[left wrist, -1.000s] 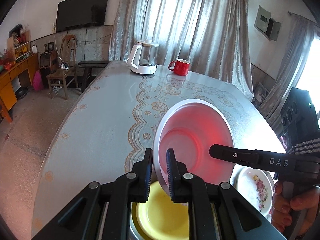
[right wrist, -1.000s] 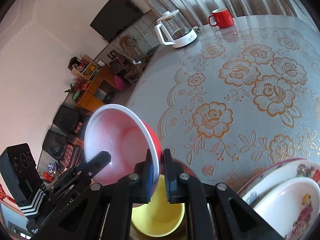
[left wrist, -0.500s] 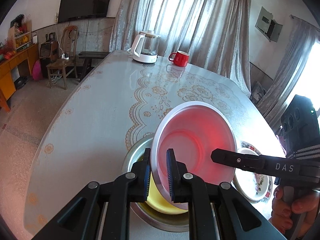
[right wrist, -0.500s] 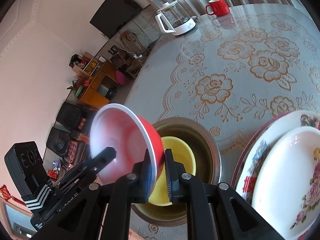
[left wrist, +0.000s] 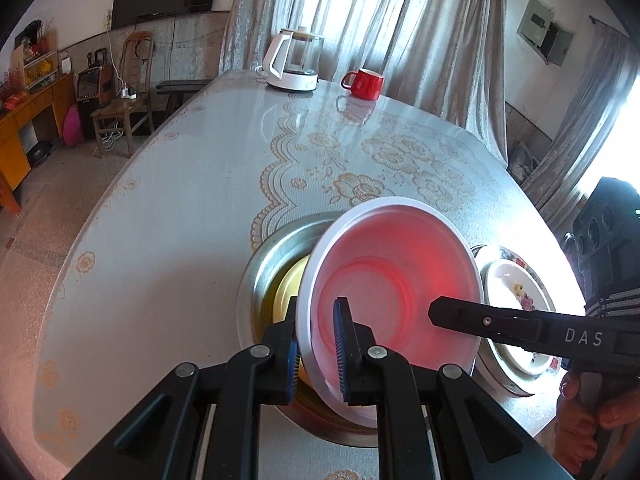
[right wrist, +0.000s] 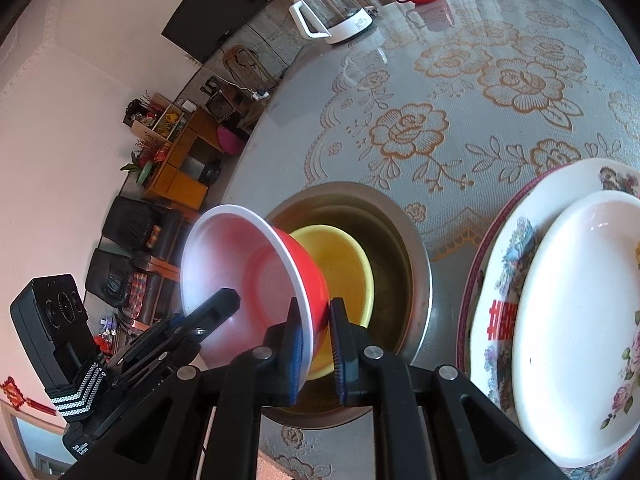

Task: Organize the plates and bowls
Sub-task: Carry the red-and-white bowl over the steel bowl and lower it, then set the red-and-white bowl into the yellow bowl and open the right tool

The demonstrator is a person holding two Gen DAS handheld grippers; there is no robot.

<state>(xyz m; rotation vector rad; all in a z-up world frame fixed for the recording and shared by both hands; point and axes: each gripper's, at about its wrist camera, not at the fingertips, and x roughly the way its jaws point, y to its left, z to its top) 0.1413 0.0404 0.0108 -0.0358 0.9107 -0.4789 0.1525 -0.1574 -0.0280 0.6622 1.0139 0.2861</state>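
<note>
Both tongs are clamped on the same red bowl (left wrist: 394,300), each pinching its white rim from an opposite side: the left tongs (left wrist: 318,344) at the lower centre of their own view, the right tongs (right wrist: 316,342) at the lower centre of theirs. The bowl hangs tilted, its mouth turned toward the left-hand camera, low over the steel basin (right wrist: 420,280) that holds a yellow bowl (right wrist: 344,264).

The risk I see is in the tilt. If one pair lets go before the other, I'd expect the bowl to swing on the remaining pinch and drop edge-first, clattering against the basin wall or landing cocked on the yellow bowl instead of nesting in it. The rim looks thin and smooth, so a slip out of either grip seems possible too.

At the right of the right-hand view the floral plates (right wrist: 576,320) sit stacked just beside the basin. A sideways lurch there could knock the stack, and the right tongs reach in close over that side. The counter (left wrist: 168,208) is glossy, so anything dropped would probably slide.
</note>
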